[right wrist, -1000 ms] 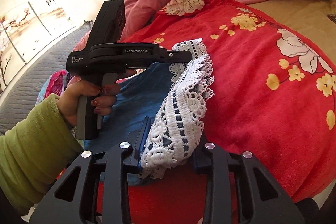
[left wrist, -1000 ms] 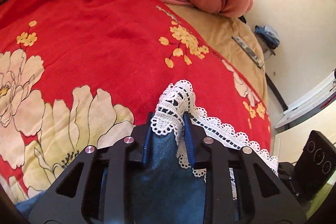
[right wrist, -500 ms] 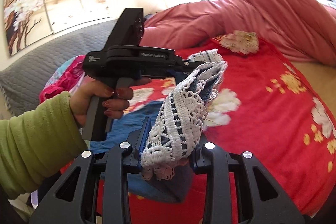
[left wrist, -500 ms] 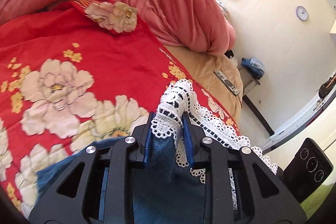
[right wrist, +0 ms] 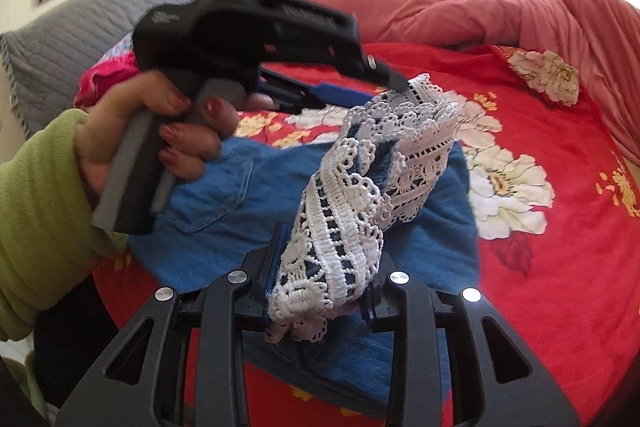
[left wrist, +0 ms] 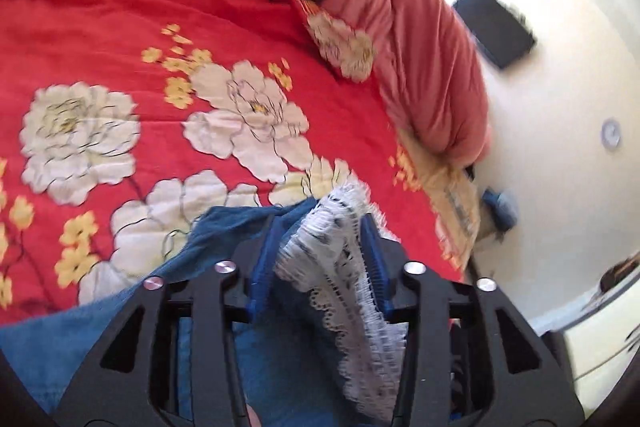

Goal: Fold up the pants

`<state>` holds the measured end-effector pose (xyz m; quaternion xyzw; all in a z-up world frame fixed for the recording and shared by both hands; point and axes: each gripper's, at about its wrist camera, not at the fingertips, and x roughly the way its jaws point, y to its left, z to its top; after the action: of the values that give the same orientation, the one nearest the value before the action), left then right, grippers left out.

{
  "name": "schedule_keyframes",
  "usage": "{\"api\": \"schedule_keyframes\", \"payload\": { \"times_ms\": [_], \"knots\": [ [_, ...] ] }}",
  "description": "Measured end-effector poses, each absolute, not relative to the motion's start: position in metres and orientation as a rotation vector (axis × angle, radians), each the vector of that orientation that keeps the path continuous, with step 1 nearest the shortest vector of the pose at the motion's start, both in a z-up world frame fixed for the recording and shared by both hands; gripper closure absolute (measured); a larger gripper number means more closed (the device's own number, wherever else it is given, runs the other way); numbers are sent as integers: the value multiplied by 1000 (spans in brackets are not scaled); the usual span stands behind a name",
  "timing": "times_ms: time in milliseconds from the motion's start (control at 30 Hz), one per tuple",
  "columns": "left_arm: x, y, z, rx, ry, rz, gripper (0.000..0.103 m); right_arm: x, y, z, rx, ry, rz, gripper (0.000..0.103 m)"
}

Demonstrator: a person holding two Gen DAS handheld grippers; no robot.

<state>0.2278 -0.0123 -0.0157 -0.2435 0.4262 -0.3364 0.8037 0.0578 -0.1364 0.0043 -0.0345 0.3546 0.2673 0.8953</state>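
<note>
Red floral bedspread (right wrist: 560,227) — pants (right wrist: 248,219) (lace-hemmed) pinched by right hand-held gripper (right wrist: 320,291).

No text can be read. The print on the left gripper (right wrist: 394,77) body is blurred.

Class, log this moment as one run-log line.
left gripper: jaws just opening, lace hem between | right gripper: shut on lace hem | pants: over bed
</note>
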Motion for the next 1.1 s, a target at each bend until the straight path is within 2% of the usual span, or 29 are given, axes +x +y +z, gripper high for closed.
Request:
{"api": "schedule_keyframes", "payload": {
  "times_ms": [67,233,267,300,367,500,633,733,1100],
  "knots": [
    [222,2,-17,-576,892,-703,50,55,-125,2,-112,732,561,74],
    [216,26,-38,-690,901,-670,33,48,-77,-10,-291,732,606,62],
    [218,26,-40,-679,917,-659,33,43,-67,-15,-347,728,611,49],
    [219,27,-43,-667,929,-637,33,38,-61,-18,-372,721,633,44],
    [219,31,-48,-679,939,-625,32,31,-60,-19,-370,706,680,44],
    [219,35,-56,-668,975,-614,32,29,-86,-3,-230,699,758,35],
    [219,32,-57,-629,973,-593,32,50,-138,24,-51,662,721,32],
    [221,30,-59,-616,975,-578,32,95,-182,30,19,703,544,32],
    [224,28,-66,-614,976,-532,35,240,-228,-26,164,978,492,32]
  ]
}}
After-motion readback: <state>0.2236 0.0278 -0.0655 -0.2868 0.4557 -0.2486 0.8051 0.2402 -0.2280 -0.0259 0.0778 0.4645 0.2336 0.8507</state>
